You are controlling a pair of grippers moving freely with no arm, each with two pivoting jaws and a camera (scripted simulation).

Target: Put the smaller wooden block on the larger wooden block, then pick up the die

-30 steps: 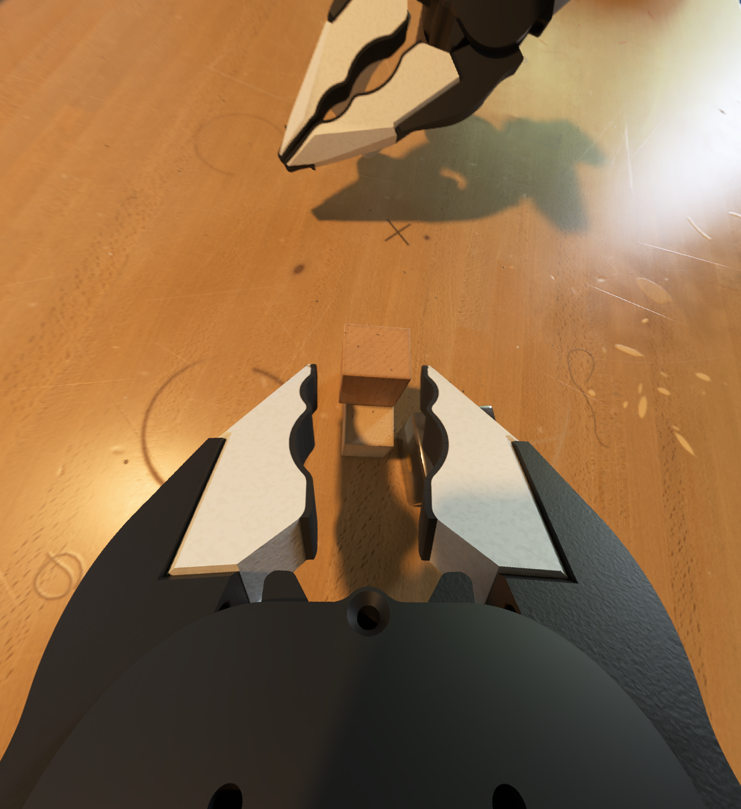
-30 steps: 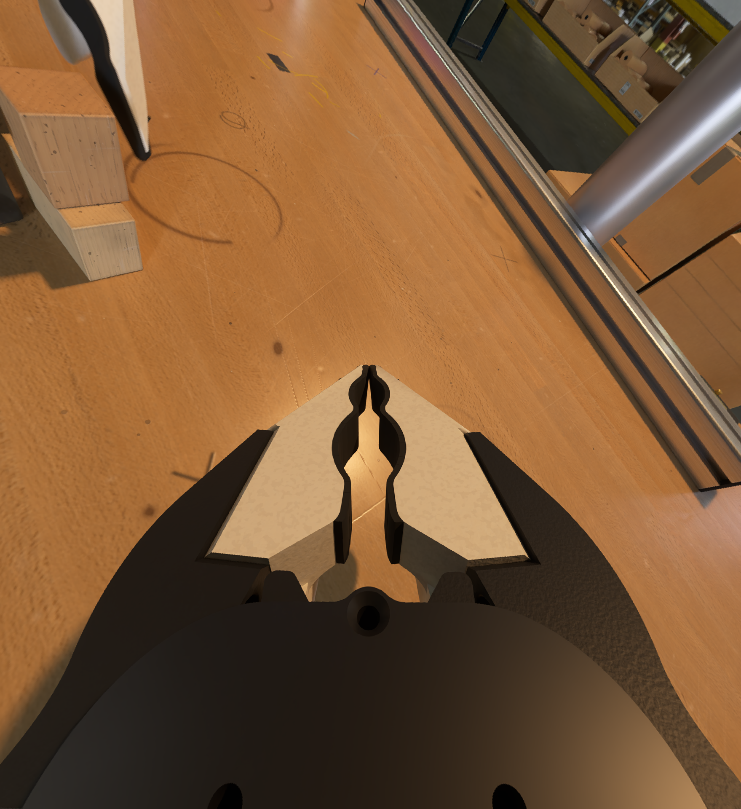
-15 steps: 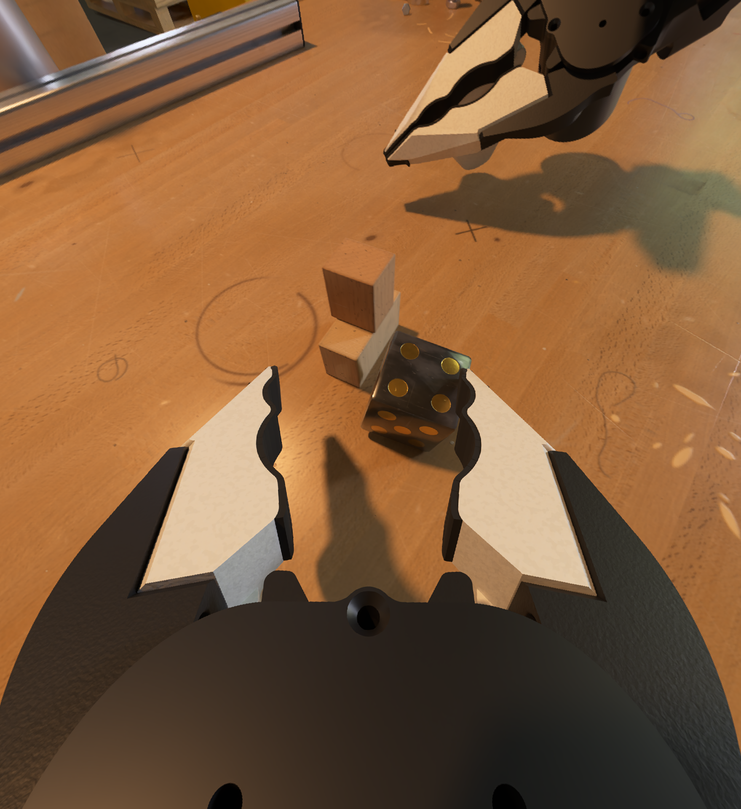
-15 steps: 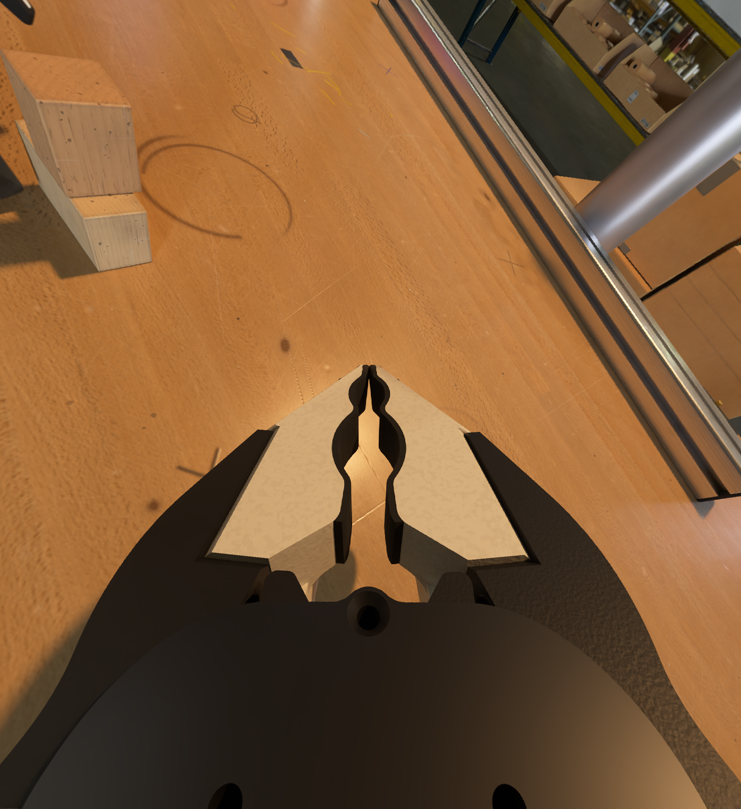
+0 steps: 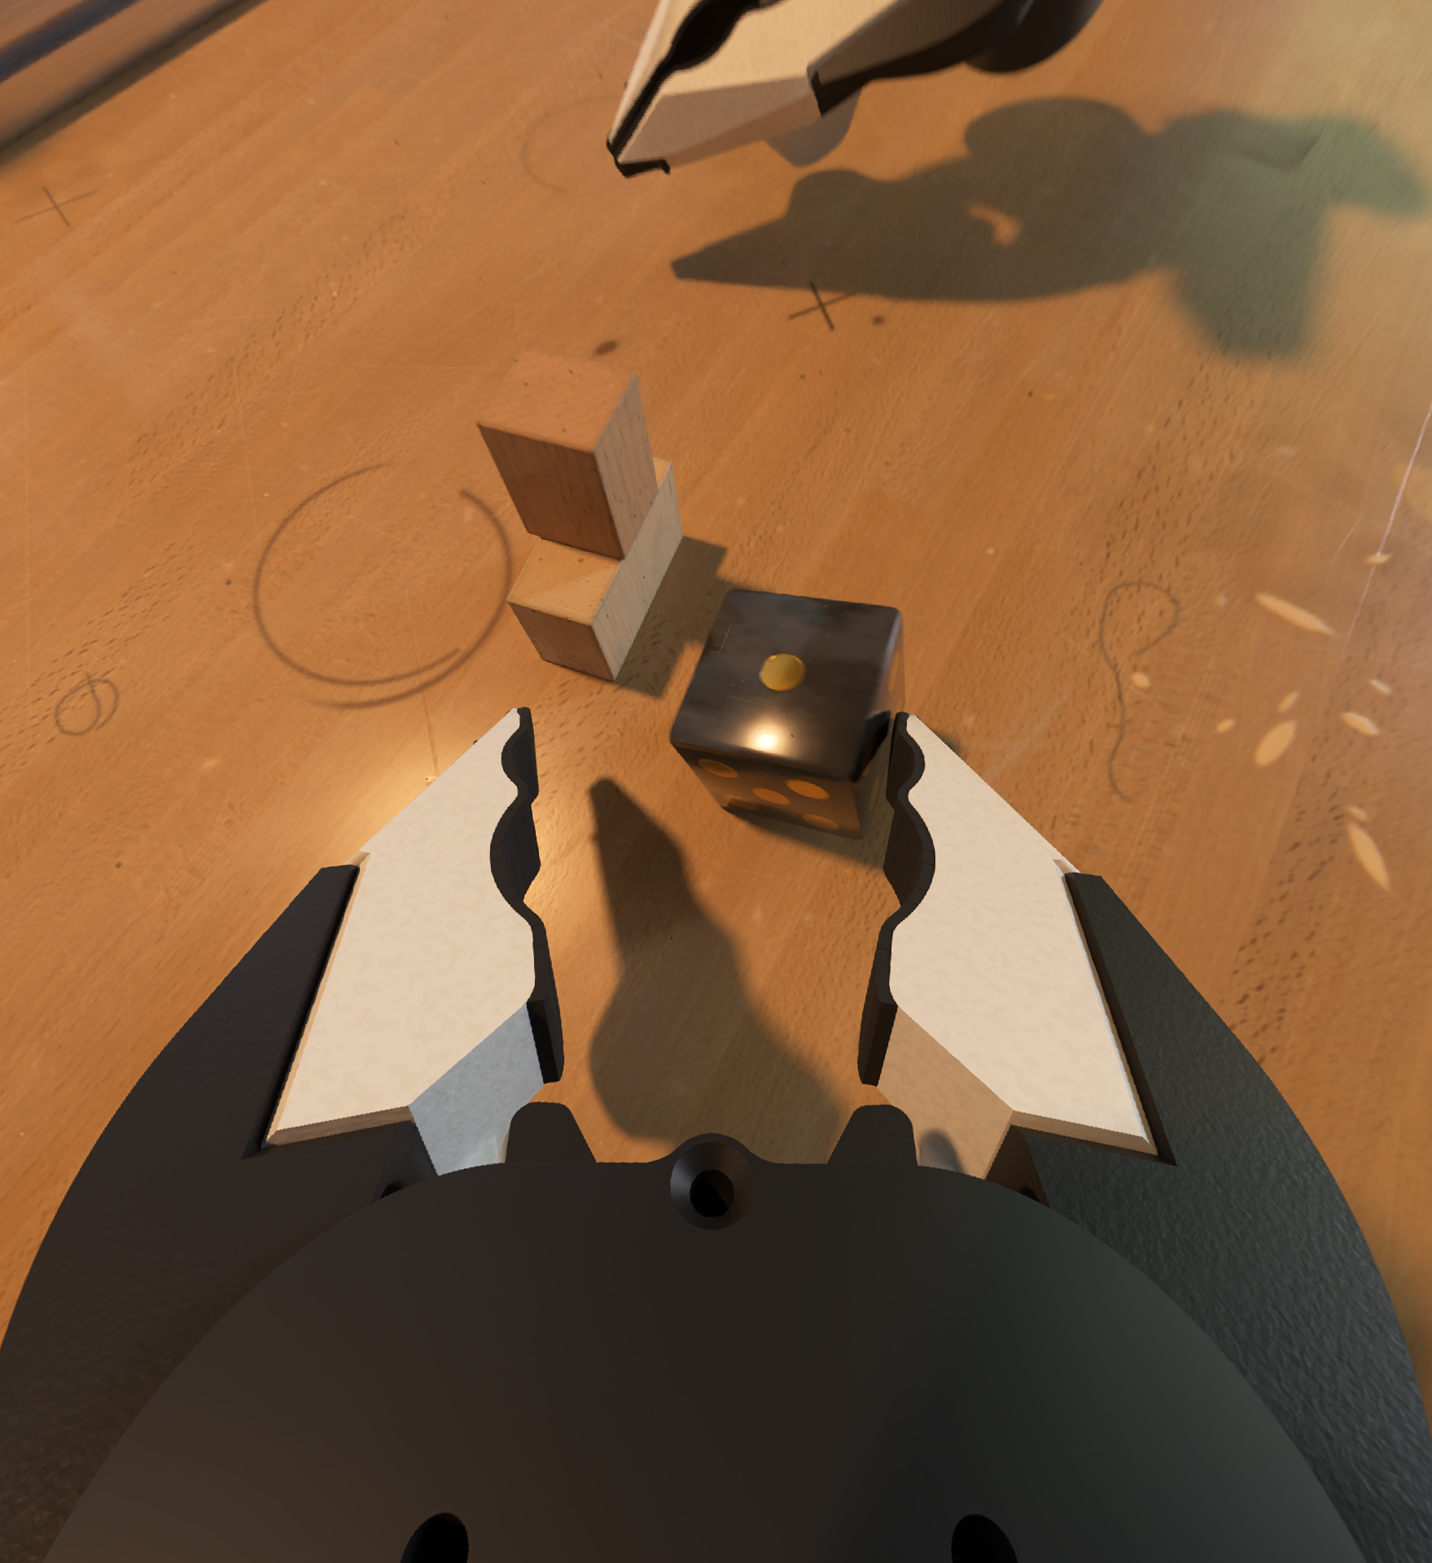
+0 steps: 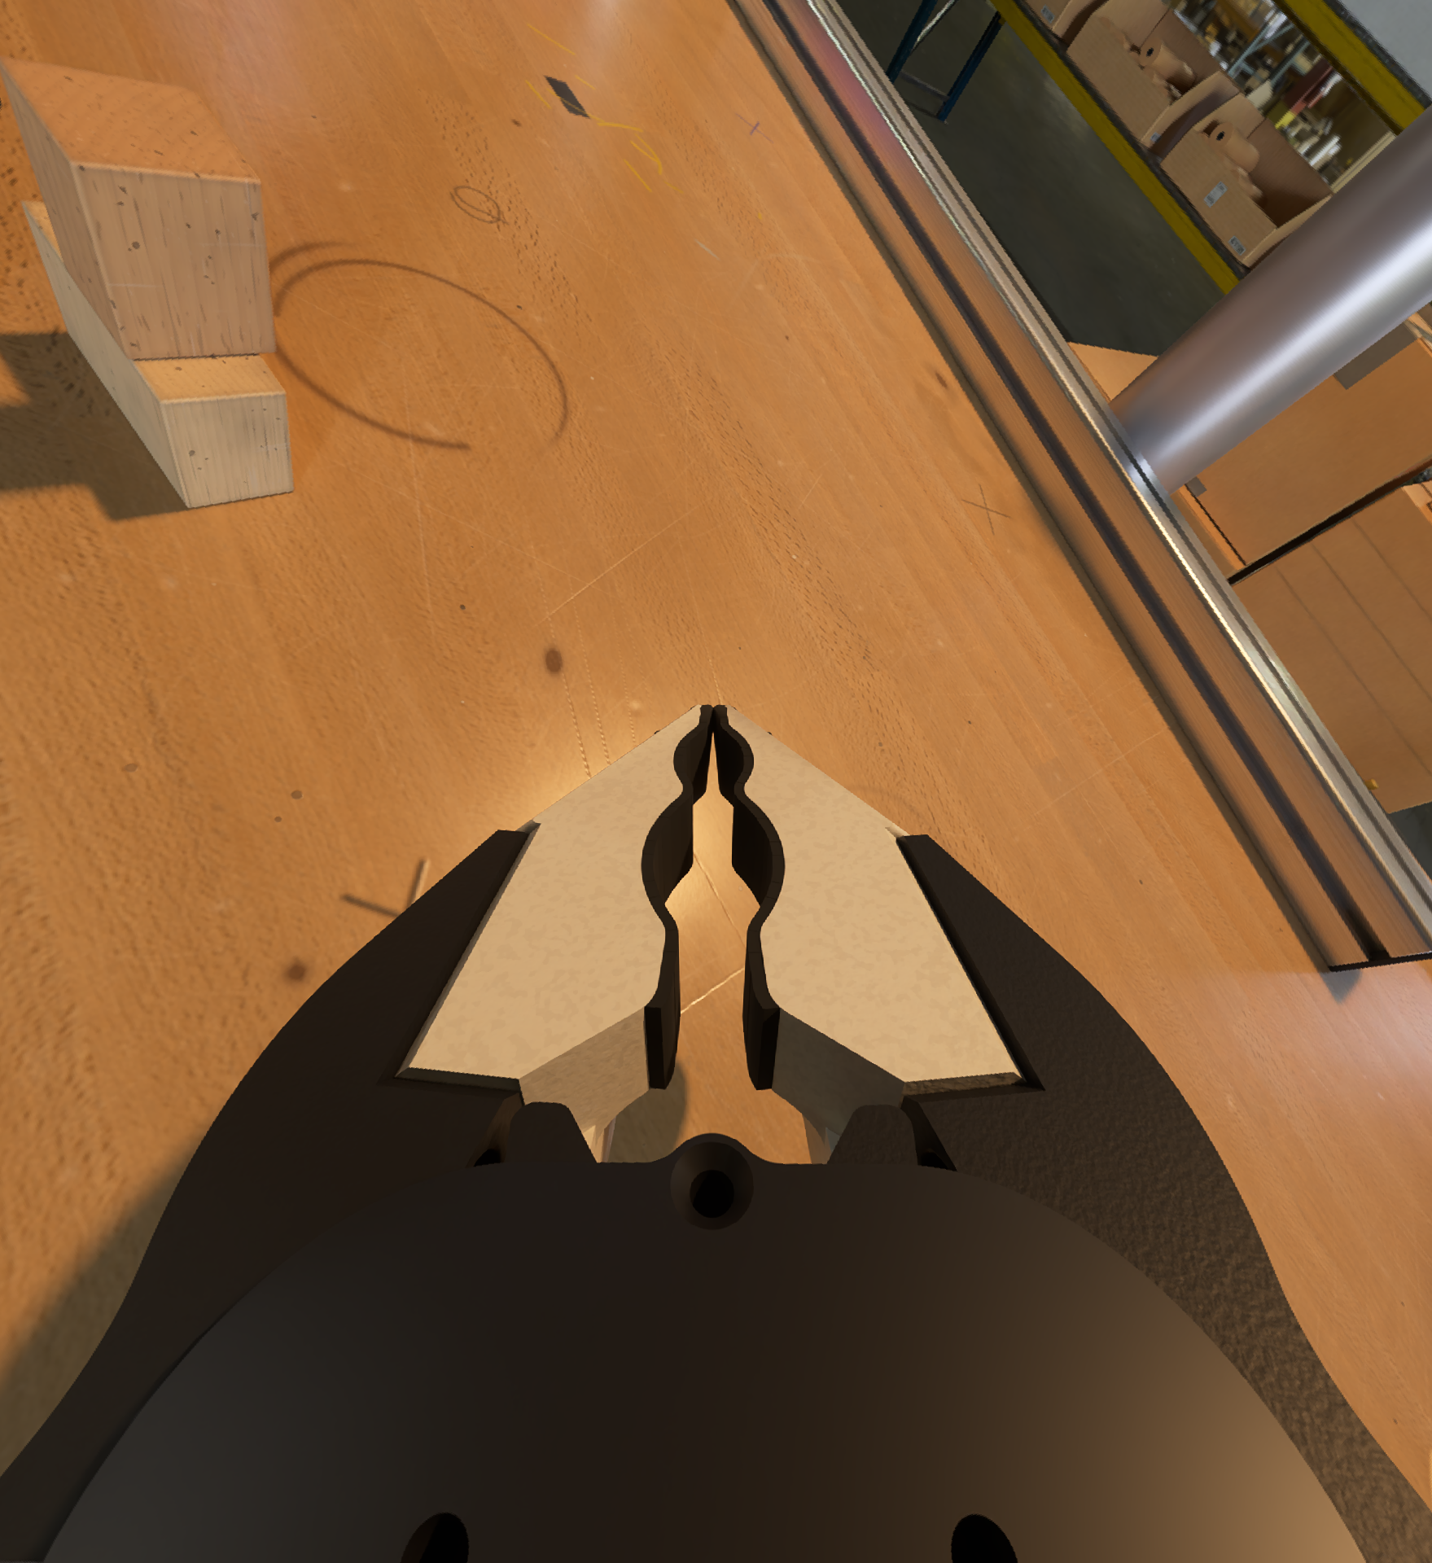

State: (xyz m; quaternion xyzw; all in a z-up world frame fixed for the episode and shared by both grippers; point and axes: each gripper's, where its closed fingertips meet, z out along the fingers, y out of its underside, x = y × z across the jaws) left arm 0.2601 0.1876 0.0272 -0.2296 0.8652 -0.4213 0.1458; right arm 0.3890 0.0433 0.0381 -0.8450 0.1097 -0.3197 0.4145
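Cream-coloured fingers [image 5: 441, 888] of the left gripper [image 5: 710, 736] stand wide apart with nothing between them, held low over the desk [image 5: 188, 381]. Its right fingertip sits just beside the near right corner of the die [image 5: 788, 702]; whether it touches cannot be told. The die is black with gold pips, one pip on its top face and several on the near face, and it rests on the desk slightly right of the gap between the fingers, just beyond their tips.

Left of the die and a little farther off stands the stack. The smaller wooden block [image 5: 568, 465] sits on the larger wooden block [image 5: 602, 609], set back toward the far end so that a bare step of the lower block shows at the near end. The stack's shadow falls to the right, toward the die. A dark pencilled ring [image 5: 374, 584] marks the desk just left of the stack.

Farther off, the right gripper [image 5: 636, 161] hangs above the desk, its shadow spread to the right. In its own view the right gripper [image 6: 712, 715] has its fingers closed tip to tip, gripping nothing. From there the stacked blocks [image 6: 162, 262] appear at the far left, and a metal rail [image 6: 1118, 507] edges the desk on the right, with a grey post [image 6: 1330, 279] and cardboard boxes [image 6: 1186, 127] beyond it.
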